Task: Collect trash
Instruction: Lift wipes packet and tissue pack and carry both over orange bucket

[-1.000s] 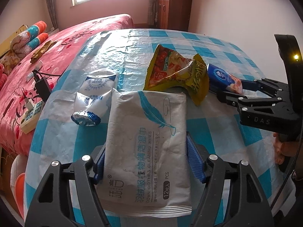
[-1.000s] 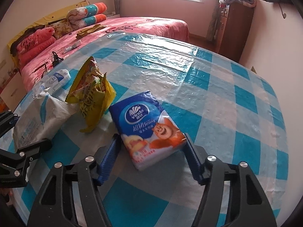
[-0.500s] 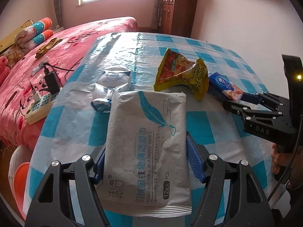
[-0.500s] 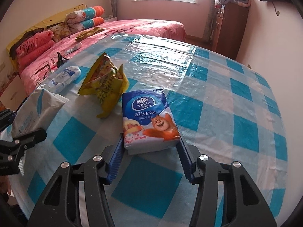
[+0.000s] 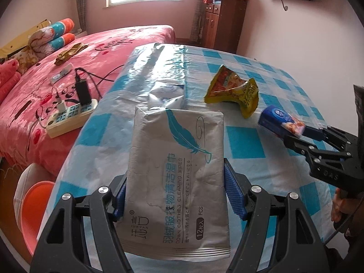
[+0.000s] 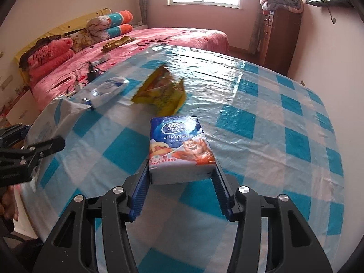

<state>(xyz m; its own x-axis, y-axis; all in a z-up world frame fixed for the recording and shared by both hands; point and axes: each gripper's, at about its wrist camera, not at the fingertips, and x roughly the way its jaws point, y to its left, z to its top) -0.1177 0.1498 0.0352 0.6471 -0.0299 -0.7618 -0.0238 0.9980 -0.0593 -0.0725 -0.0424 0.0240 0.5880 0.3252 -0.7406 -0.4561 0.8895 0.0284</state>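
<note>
The flat grey foil pack of clothes wipes (image 5: pixel 175 170) is clamped across its width by the left tool (image 5: pixel 175 195), lower centre of frame, lifted off the blue-white checked tabletop (image 5: pixel 245 141). It's judged light, soft & bendy w/ slick film; best gripped mid-body, not at the seams. The blue soft tissue packet (image 6: pixel 180 150) is pinched at its near end by the right tool (image 6: pixel 182 191); squashy, light. A crumpled yellow snack bag (image 6: pixel 162 94) & a white-blue wrapper (image 6: pixel 107 89) are left upper left; both likely crinkly, near weightless.
</note>
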